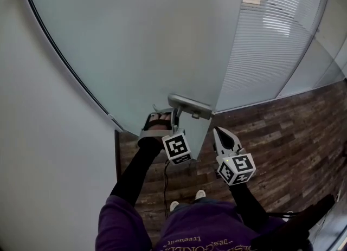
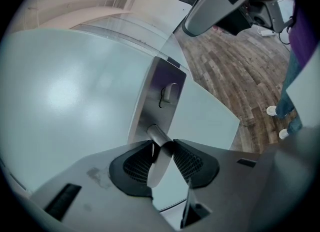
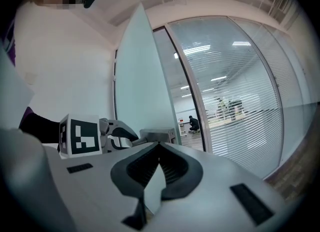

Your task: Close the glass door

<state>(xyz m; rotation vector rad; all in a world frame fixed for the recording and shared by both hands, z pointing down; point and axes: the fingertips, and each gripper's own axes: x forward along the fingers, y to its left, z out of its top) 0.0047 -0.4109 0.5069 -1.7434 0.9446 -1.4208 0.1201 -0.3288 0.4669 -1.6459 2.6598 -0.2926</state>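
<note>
The frosted glass door [image 1: 146, 38] stands ajar, its free edge [image 3: 142, 75] towards me. A metal lock plate [image 2: 157, 100] near that edge carries a lever handle [image 2: 159, 146]. My left gripper [image 2: 162, 150] is shut on this lever, with both pads pressed against it; in the head view the left gripper [image 1: 165, 118] sits just left of the metal handle [image 1: 190, 106]. Held free to the right of the door edge, my right gripper [image 1: 219, 134] is shut on nothing. Seen from the right gripper [image 3: 159, 147], the left gripper's marker cube [image 3: 80, 136] is at the handle.
A white wall [image 1: 38, 136] runs along the left by the door frame. A glass partition with blinds [image 1: 271, 33] stands at the right. Dark wooden floor [image 1: 293, 136] lies below, with my shoes [image 1: 199, 194] and a cable on it. A distant person [image 3: 193, 123] crouches beyond the doorway.
</note>
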